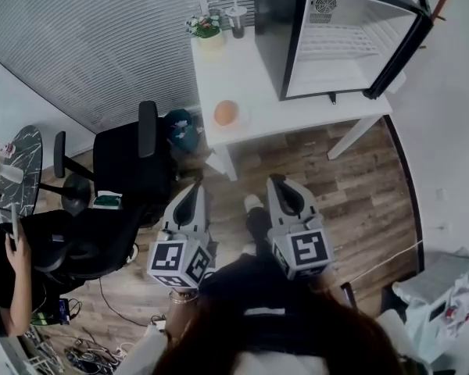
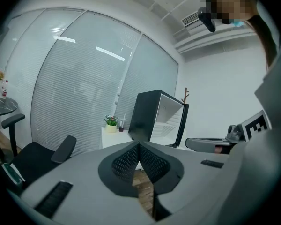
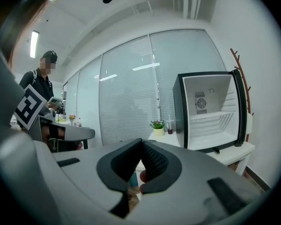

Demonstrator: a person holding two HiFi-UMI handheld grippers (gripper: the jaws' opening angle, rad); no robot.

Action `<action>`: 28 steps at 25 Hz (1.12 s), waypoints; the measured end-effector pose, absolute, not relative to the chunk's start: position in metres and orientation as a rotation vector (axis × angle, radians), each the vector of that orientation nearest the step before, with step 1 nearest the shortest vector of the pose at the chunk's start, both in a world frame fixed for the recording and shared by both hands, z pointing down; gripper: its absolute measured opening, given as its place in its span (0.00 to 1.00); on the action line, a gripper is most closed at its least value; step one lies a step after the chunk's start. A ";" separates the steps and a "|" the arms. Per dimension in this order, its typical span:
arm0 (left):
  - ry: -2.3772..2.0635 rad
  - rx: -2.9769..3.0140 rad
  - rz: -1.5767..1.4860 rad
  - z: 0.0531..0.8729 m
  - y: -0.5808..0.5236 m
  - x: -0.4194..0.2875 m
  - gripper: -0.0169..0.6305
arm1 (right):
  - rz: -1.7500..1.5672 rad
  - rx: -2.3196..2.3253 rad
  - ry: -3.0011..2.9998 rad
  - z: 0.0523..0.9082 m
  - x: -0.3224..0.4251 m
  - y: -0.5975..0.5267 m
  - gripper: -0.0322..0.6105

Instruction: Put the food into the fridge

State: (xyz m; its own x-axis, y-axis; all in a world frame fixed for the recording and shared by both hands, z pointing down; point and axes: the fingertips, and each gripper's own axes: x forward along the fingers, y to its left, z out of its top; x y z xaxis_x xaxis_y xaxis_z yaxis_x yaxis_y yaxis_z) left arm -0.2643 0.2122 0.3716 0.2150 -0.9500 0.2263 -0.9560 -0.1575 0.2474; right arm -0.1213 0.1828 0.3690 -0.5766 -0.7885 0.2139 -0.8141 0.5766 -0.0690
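A round orange piece of food [image 1: 226, 112] lies on a small plate near the front left corner of the white table [image 1: 258, 92]. A black mini fridge [image 1: 328, 33] stands on that table with its door [image 1: 399, 49] swung open to the right and white shelves bare. The fridge [image 2: 154, 116] also shows in the left gripper view, and the fridge [image 3: 210, 111] in the right gripper view. My left gripper [image 1: 194, 187] and right gripper [image 1: 277, 181] hang side by side above the wooden floor, short of the table. Both are shut with nothing between their jaws.
A potted plant [image 1: 207, 31] and a dark cup [image 1: 236, 18] stand at the table's back left. Black office chairs [image 1: 133, 162] crowd the floor to the left. A seated person [image 1: 8, 280] is at the lower left, beside a round dark table [image 1: 19, 162].
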 end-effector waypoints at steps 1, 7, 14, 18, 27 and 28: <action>-1.780 2.159 0.028 0.373 0.205 -0.266 0.03 | 0.243 1.351 -2.645 0.370 -0.123 0.175 0.05; -1.790 2.136 0.042 0.377 0.161 -0.274 0.03 | 0.263 1.332 -2.637 0.376 -0.127 0.131 0.05; -1.806 2.097 0.066 0.387 0.116 -0.285 0.03 | 0.291 1.314 -2.615 0.389 -0.132 0.083 0.05; -1.813 2.083 0.071 0.391 0.096 -0.291 0.03 | 0.306 1.299 -2.602 0.396 -0.135 0.061 0.05; -1.817 2.037 0.084 0.404 0.066 -0.301 0.03 | 0.355 1.250 -2.579 0.415 -0.140 0.027 0.05; -1.818 2.033 0.084 0.405 0.063 -0.301 0.03 | 0.368 1.249 -2.575 0.418 -0.140 0.023 0.05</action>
